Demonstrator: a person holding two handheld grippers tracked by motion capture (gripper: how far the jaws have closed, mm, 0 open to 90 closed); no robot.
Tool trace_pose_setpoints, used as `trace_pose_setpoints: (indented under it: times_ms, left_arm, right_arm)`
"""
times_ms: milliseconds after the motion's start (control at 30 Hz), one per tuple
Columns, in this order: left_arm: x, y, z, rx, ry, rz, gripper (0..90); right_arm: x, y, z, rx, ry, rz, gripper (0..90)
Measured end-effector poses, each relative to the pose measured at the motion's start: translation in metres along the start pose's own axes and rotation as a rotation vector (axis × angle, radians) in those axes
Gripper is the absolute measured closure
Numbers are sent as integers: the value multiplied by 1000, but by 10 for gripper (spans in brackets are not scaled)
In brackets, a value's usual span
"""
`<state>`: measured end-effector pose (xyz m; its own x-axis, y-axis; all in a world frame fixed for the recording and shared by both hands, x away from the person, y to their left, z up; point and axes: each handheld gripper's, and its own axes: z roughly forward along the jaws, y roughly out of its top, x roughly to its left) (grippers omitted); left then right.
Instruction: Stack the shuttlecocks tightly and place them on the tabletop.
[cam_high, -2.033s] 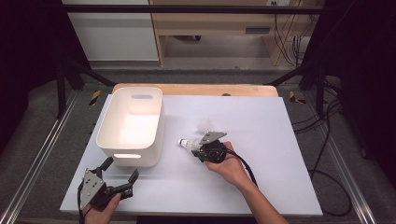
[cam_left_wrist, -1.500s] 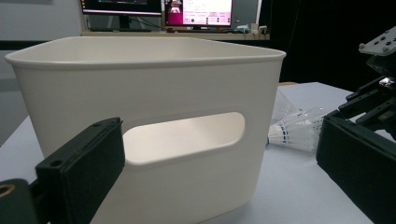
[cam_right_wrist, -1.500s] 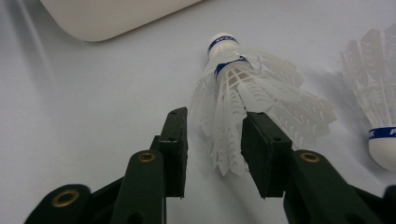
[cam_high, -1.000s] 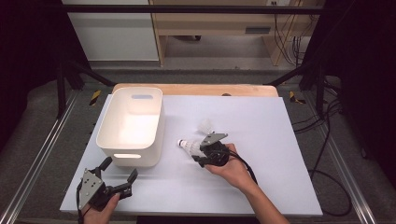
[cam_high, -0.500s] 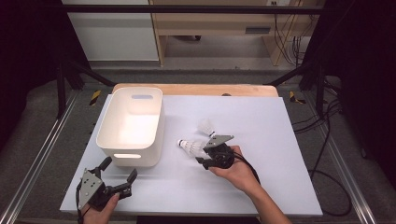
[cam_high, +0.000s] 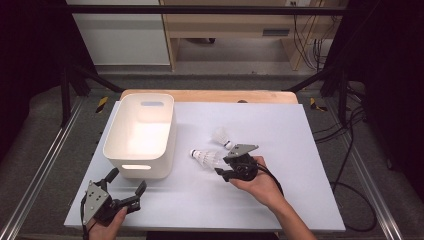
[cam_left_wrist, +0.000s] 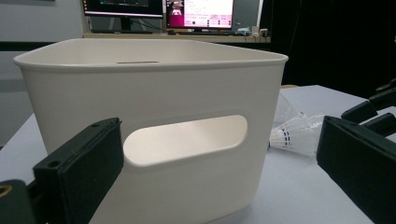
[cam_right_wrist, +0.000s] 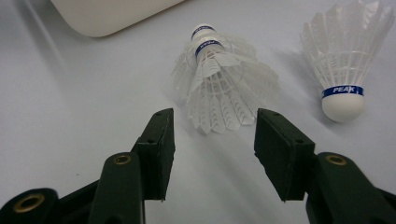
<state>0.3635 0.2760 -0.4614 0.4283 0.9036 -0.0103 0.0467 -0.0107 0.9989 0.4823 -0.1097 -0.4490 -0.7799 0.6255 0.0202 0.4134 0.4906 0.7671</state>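
**Right gripper at the lying shuttlecock, fingers apart**

Your right gripper sits low over the white worktop with its fingers spread apart and holding nothing. The near shuttlecock lies on its side just ahead of the fingertips, in line with the gap between them. Its feather skirt points toward you and its cork end points away, toward the white bin. The widest part of the skirt ends just short of the fingertips; no contact between feathers and fingers is visible in the right gripper view.

From the high view, your right gripper is just right of the near shuttlecock, which lies near the bin's right wall, with bare worktop between them.

Look of the near shuttlecock: white feathers, overlapping and a little splayed, two blue bands near the cork, white rounded cork tip.

A second shuttlecock lies to the right in the right gripper view, cork toward you, with a blue band reading "PEAK". It lies apart from the first one. In the high view it lies just behind the gripper.

Your left gripper rests at the near left corner of the worktop, fingers wide apart and empty, facing the bin's handle slot.
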Motion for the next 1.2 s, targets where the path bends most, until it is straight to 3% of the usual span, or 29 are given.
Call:
trace_pose_setpoints:
  times_ms: [567,733,967,1100,1200]
  left_arm:
    - [0,0,0,1,-3,3,8]
    - [1,-1,-1,-1,0,-7,8]
    - [4,-3,-2,0,7,-31,8]
    - [7,-2,-5,-9,15,-44,8]
    - [10,-2,-6,-12,24,-57,8]
  right_arm:
    - [-9,11,-31,-48,-51,15,323]
    - [-14,19,-37,-60,-82,34,220]
    - [-28,35,-44,-125,-119,86,95]
    - [-36,43,-42,-176,-127,122,80]
    - [-41,50,-40,-184,-143,123,76]
